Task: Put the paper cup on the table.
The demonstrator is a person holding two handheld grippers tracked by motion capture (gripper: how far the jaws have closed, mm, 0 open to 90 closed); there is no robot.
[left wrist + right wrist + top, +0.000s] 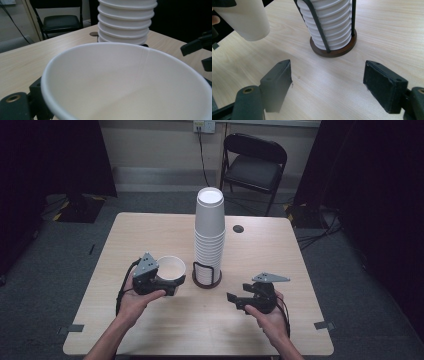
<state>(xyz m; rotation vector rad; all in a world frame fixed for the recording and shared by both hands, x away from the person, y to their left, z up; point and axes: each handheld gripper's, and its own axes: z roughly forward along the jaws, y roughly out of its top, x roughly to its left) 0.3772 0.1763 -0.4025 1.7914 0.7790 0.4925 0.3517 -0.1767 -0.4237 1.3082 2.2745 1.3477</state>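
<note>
A single white paper cup [171, 268] is held a little above the table, left of the holder, mouth up and tilted, with my left gripper [170, 286] shut on its lower wall. The cup's open mouth [125, 82] looms close in the left gripper view. A tall stack of white paper cups [209, 235] stands upside down in a black wire holder on a round dark base [206, 280] at mid-table. My right gripper [234, 300] hovers right of the holder, jaws wide open with nothing between them [328, 82]. Beyond them stand the stack [329, 22] and the held cup [247, 20].
The light wooden table [150, 235] has a dark round grommet [238, 228] behind the stack. A black folding chair [255, 162] stands beyond the far edge. Cables trail on the grey floor at both sides.
</note>
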